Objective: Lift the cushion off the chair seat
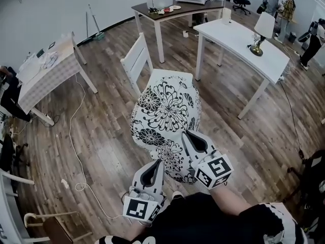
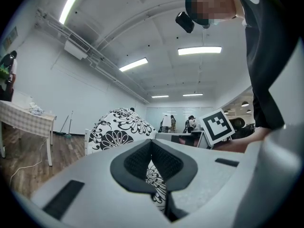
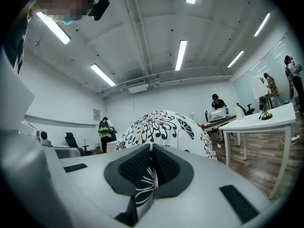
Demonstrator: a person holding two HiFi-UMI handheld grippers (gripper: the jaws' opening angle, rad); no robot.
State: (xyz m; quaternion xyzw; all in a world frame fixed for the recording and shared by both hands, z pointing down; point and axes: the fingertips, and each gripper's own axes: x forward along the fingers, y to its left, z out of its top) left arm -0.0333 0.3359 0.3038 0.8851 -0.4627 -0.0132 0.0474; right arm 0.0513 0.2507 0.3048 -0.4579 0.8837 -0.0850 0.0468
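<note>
The black-and-white flowered cushion (image 1: 165, 116) hangs in front of me, held up by its near edge. My left gripper (image 1: 155, 168) is shut on its lower left hem, and my right gripper (image 1: 190, 136) is shut on its right hem. In the left gripper view, patterned fabric is pinched between the dark pads (image 2: 164, 163) and the cushion (image 2: 118, 127) bulges beyond. In the right gripper view, a fold is clamped between the pads (image 3: 166, 165) under the cushion (image 3: 159, 125). The white chair (image 1: 136, 59) stands just behind; the cushion hides most of its seat.
A white table (image 1: 238, 44) with a lamp (image 1: 261, 29) stands to the right of the chair. Behind it is a brown table (image 1: 172, 10), and a cloth-covered table (image 1: 51, 72) is at the left. A white cable (image 1: 75, 136) trails over the wooden floor. People stand at the back right.
</note>
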